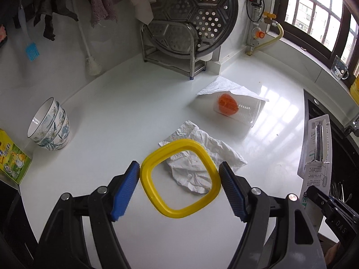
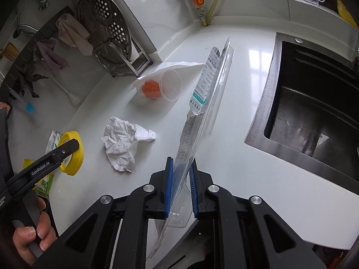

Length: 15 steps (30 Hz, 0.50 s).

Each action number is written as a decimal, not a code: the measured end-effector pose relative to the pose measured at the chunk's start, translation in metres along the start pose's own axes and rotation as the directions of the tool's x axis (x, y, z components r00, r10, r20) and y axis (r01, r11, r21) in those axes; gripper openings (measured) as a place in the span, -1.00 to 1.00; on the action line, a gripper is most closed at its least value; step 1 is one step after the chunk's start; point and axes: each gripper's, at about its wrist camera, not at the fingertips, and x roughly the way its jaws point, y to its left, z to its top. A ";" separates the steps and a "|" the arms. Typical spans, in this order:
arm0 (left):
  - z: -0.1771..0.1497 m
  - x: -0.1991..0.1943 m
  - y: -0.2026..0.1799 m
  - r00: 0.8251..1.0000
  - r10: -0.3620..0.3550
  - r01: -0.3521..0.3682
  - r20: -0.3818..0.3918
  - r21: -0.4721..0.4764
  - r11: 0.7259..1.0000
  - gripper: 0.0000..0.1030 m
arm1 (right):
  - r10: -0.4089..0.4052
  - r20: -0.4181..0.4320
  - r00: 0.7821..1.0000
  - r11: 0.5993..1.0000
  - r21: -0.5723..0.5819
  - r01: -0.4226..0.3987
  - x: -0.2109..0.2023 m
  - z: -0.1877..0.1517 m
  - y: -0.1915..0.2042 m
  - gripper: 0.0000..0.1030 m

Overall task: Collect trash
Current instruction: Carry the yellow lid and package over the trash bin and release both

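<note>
Right tongs (image 2: 181, 181) pinch blister packaging (image 2: 202, 103) by one flimsy edge, which may slip; left tongs (image 1: 179, 174) clamp a yellow ring (image 1: 179, 177), crumpled tissue (image 1: 202, 157) just beyond on the table (image 1: 112, 112).

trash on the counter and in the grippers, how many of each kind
Crumpled or flat paper tissues: 2, crumpled tissue and flat tissue
Clear plastic cups: 1, clear cup on its side with something orange inside
Blister packaging: 1, blister pack in the right gripper
Yellow plastic rings: 1, yellow ring in the left gripper
Total: 5
</note>
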 end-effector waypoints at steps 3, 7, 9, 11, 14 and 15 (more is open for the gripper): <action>-0.012 -0.017 -0.010 1.000 -0.025 0.024 0.011 0.037 0.999 0.38 | -0.012 0.007 1.000 1.000 0.017 0.011 -0.025 -0.015 -0.008 -0.73; -0.030 -0.038 -0.026 0.998 -0.050 0.048 0.026 0.067 0.997 0.38 | -0.024 0.010 1.000 1.000 0.015 0.024 -0.056 -0.038 -0.021 -0.73; -0.043 -0.050 -0.035 0.998 -0.057 0.054 0.033 0.067 0.996 0.38 | -0.026 0.008 1.000 1.000 0.010 0.026 -0.069 -0.051 -0.031 -0.73; -0.058 -0.062 -0.044 0.997 -0.063 0.061 0.035 0.056 0.997 0.38 | -0.021 -0.001 1.000 1.000 0.010 0.021 -0.082 -0.065 -0.042 -0.73; -0.083 -0.082 -0.062 0.997 -0.058 0.056 0.049 0.044 0.997 0.38 | -0.001 -0.005 1.000 1.000 -0.017 0.001 -0.105 -0.087 -0.058 -0.73; -0.093 -0.089 -0.070 0.997 -0.054 0.052 0.054 0.039 0.998 0.38 | 0.008 -0.004 1.000 0.999 -0.034 -0.008 -0.112 -0.095 -0.064 -0.73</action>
